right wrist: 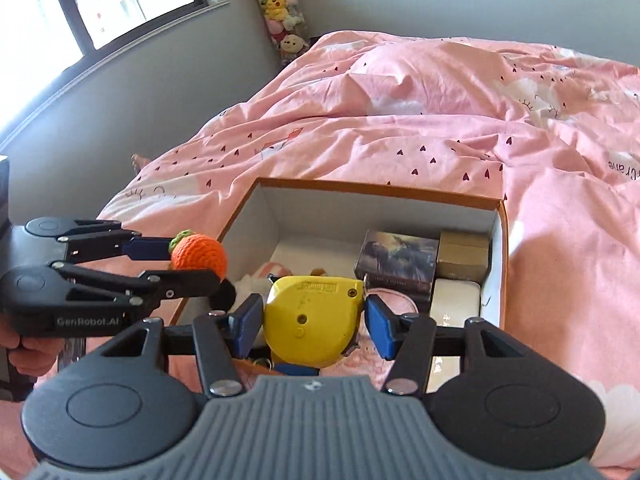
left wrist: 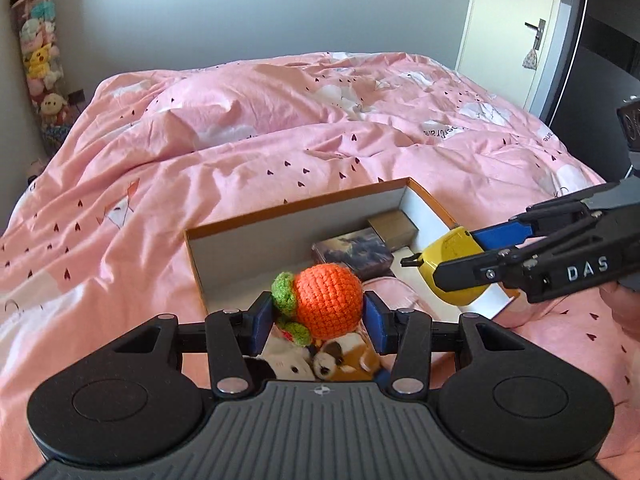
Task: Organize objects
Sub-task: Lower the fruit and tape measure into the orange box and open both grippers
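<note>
A: Two claws, two things. The left claw (left wrist: pixel 318 322) pinches the crocheted orange (left wrist: pixel 326 300) by its sides, low in the middle of the left wrist view, its blue pads (left wrist: pixel 262 318) pressed on the yarn to either side.

B: And the right claw (right wrist: pixel 314 320)?

A: It clamps the yellow tape measure (right wrist: pixel 314 316) across its flat body, at lower centre of its own view. A hard case with flat flanks, so a straight squeeze likely keeps it from twisting.

B: Where are they relative to the box (right wrist: pixel 384 190)?

A: Both hang over its near end. The box sits open on the pink duvet (right wrist: pixel 440 100), with a printed card box (right wrist: pixel 400 258), a gold box (right wrist: pixel 464 254) and a white case (right wrist: pixel 456 300) packed along its right side, and plush toys (left wrist: pixel 320 364) below the orange.

B: Why is the right side packed tight?

A: My guess is that squared boxes stack neatly in a corner, leaving the left floor free for soft, round things.

B: So which way are these going, in or out?

A: I cannot tell from this alone.
</note>
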The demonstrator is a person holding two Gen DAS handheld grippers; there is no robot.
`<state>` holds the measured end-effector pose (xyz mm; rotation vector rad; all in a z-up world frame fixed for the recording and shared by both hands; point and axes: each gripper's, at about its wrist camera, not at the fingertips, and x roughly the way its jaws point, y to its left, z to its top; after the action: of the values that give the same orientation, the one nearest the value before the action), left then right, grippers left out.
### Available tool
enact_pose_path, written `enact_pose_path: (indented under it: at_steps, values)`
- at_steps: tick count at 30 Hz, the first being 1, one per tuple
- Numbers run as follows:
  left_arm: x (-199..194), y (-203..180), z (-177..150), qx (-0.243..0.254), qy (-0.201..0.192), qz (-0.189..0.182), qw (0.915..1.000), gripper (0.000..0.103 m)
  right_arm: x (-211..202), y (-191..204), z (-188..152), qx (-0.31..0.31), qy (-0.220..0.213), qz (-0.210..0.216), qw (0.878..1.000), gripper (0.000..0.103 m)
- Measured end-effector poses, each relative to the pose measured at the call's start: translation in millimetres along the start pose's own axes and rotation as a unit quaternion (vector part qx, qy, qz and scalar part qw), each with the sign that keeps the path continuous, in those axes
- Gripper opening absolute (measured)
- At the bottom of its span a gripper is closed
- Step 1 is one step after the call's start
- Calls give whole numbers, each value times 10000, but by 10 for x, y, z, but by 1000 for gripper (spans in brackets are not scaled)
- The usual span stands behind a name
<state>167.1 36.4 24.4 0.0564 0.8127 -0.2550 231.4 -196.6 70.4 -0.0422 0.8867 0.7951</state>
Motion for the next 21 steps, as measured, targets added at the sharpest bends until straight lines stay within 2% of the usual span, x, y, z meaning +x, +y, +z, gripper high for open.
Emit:
enact_pose_path:
  at_steps: [3, 7, 11, 13, 16, 21]
  values:
    - [200, 68, 136, 372, 113, 33, 9992, 54, 250, -114, 219, 409, 12, 62, 9991, 58]
    - [632, 79, 182, 937, 547, 272, 9937, 54, 701, -253, 416, 932, 180, 332, 9949, 58]
    - [965, 58, 120, 1656, 982, 431, 9804, 54, 1184, -323, 500, 1392, 438, 480, 9881, 58]
    - [1116, 92, 109, 1845, 1198, 595, 9737, 54, 1417, -355, 526, 1542, 609, 454, 9851, 58]
    - [1271, 162, 99, 2016, 1360, 668, 9677, 54, 1704, -370, 559, 1539, 823, 288, 9842, 58]
    - [1487, 228, 100, 2288, 1560, 565, 9592, 54, 1988, -344, 613, 1289, 1007, 125, 9865, 58]
